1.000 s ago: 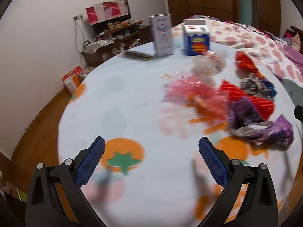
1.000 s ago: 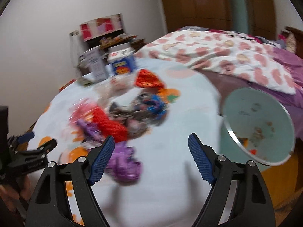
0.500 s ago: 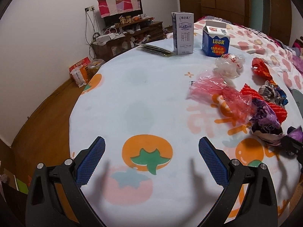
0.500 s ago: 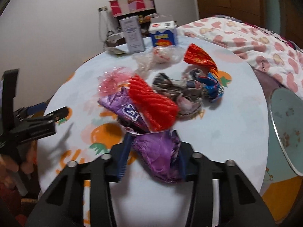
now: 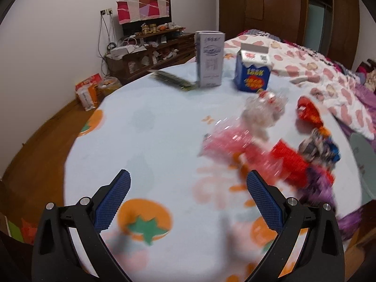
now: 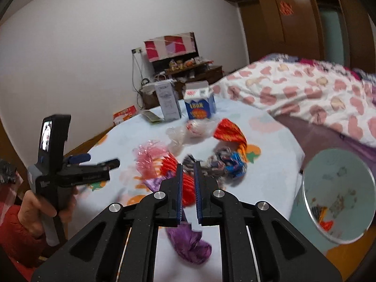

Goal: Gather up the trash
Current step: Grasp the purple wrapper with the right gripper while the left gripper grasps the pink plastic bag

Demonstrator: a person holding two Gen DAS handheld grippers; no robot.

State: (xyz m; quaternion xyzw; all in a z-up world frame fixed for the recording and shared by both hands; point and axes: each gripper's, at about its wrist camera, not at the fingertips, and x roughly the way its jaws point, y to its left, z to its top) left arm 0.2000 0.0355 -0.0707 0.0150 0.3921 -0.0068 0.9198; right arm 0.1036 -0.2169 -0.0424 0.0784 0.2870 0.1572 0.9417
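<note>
The right gripper [image 6: 188, 188] has just closed; its fingers pinch the purple wrapper [image 6: 190, 244], which hangs below them, over the counter [image 6: 270, 159]. It looks light, soft and slippery, so hold a bunched fold. The left gripper's [image 5: 188, 202] fingers stand spread, empty.

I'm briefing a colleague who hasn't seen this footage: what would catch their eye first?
First, the right hand-held gripper, shut on a crumpled purple wrapper that hangs under it. Behind it, bright wrappers litter the fruit-print tablecloth, with a pale bin at the table's right edge. At left, the left hand-held gripper stands open and empty.
</note>
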